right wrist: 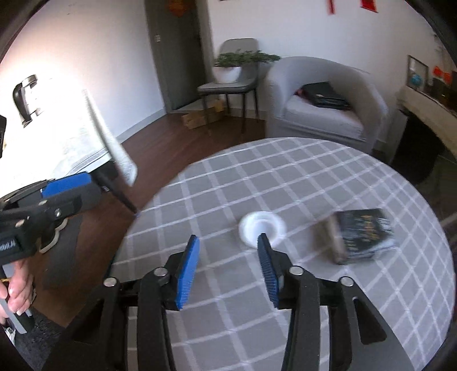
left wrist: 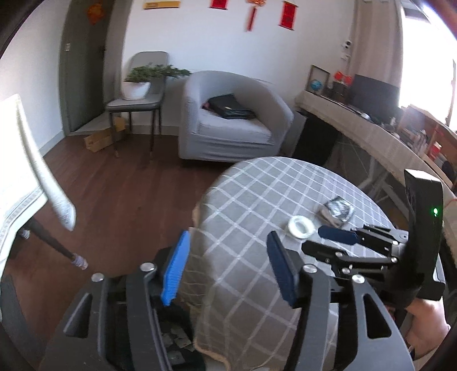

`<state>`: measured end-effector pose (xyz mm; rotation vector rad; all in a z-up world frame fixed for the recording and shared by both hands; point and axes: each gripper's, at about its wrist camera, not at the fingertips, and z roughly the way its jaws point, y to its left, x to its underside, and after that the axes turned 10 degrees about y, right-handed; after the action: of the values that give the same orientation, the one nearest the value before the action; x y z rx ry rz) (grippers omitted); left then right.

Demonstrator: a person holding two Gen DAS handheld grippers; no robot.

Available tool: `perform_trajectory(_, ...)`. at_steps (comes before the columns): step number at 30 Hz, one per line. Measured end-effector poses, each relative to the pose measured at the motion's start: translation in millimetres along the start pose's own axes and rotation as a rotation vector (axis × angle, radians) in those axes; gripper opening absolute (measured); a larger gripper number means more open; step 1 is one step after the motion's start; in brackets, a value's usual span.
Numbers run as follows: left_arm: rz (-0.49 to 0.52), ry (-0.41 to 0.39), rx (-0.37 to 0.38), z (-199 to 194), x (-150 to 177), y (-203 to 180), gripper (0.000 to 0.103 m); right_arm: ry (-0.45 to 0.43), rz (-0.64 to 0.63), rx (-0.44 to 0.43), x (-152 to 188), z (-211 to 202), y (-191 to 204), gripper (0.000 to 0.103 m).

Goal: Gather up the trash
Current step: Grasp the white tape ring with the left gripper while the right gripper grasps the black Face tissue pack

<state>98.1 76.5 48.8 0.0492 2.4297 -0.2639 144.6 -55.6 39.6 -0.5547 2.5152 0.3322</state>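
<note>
Your right gripper (right wrist: 227,271) hovers over the round table (right wrist: 314,328), blue pads spread wide and holding nothing. Just beyond its right fingertip lies a small white ring-shaped piece of trash (right wrist: 262,227), flat on the grey checked tablecloth (right wrist: 228,182), its opening facing up. To the right of it, apart, rests a dark crumpled packet (right wrist: 361,235), its long axis running from near left to far right, its tan end toward you. Your left gripper (left wrist: 225,268) hangs at the table's left edge, fingers also wide apart and empty. In the left wrist view the white ring (left wrist: 301,227) sits just beside the packet (left wrist: 337,212). Behind the table stand a grey armchair (left wrist: 234,114) holding a black bag (left wrist: 231,107), a chair with a potted plant (left wrist: 142,78), a dark wooden floor (left wrist: 120,185) and white walls with red hangings (left wrist: 288,14).
</note>
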Motion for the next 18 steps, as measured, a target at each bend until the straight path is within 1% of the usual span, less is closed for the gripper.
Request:
perform_trajectory(2, 0.02, 0.005, 0.006, 7, -2, -14, 0.064, -0.006, 0.023, 0.017, 1, -3, -13, 0.052)
perform_trajectory(3, 0.033, 0.01, 0.011, 12, -3, -21, 0.065, -0.01, 0.039, 0.032, 2, -5, -24, 0.056)
perform_trajectory(7, 0.075, 0.039, 0.015, 33, -7, -44, 0.065, -0.008, 0.064, 0.062, 6, -9, -48, 0.066)
perform_trajectory(10, 0.093, 0.076, 0.033, 54, -11, -59, 0.065, -0.011, 0.076, 0.085, 9, -12, -66, 0.072)
perform_trajectory(14, 0.099, 0.107, 0.053, 76, -15, -75, 0.065, 0.007, 0.092, 0.103, 12, -11, -88, 0.077)
perform_trajectory(18, 0.148, 0.151, 0.04, 103, -16, -96, 0.065, 0.02, 0.109, 0.112, 14, -10, -108, 0.085)
